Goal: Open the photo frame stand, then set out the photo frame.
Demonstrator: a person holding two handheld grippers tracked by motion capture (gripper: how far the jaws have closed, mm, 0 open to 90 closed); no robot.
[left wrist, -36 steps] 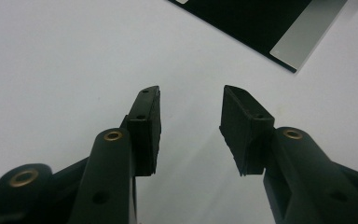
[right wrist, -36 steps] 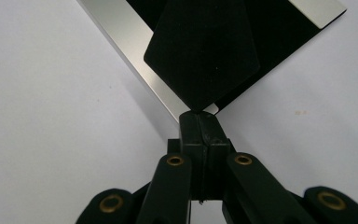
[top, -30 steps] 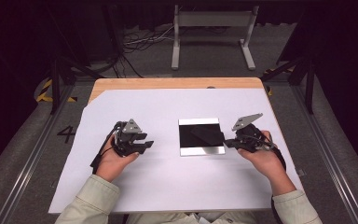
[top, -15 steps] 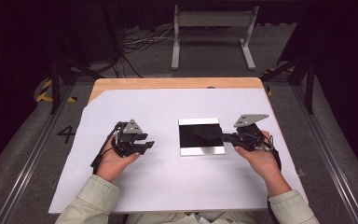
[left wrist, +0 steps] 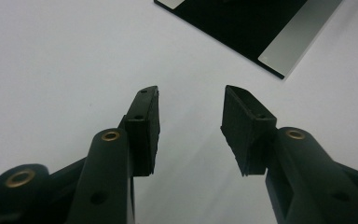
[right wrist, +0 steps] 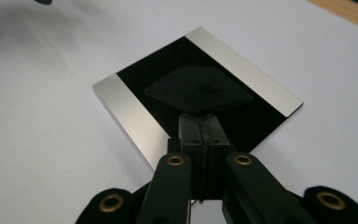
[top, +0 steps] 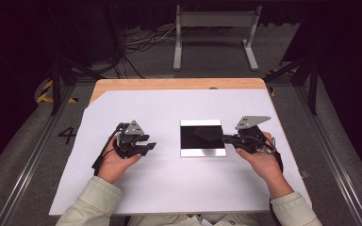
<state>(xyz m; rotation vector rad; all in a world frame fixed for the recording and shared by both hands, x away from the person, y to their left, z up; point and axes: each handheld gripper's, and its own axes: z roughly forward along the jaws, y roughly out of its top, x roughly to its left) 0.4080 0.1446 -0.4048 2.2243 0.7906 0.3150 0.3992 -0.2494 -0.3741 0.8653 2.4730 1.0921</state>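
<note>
Black pad [right wrist: 198, 88] lies on the plate [top: 202, 152], frame centre. Right gripper [right wrist: 199, 122] pressed together, pinching the pad's corner; left gripper [left wrist: 191, 112] spread, idle at left. Step: gripping pad. Next: probably lift it clear.

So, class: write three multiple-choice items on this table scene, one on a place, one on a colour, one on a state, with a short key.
1. Where does the black plate lie?
A. between the two grippers
B. left of both grippers
C. on the floor

2. What colour are the plate's two end strips?
A. red
B. silver
C. green

3. How do the left gripper jaws stand?
A. shut
B. clamped on a cable
C. apart

Key: A, the right gripper sits at its right edge; B, pale metal bands; C, white sheet shows between them.
</note>
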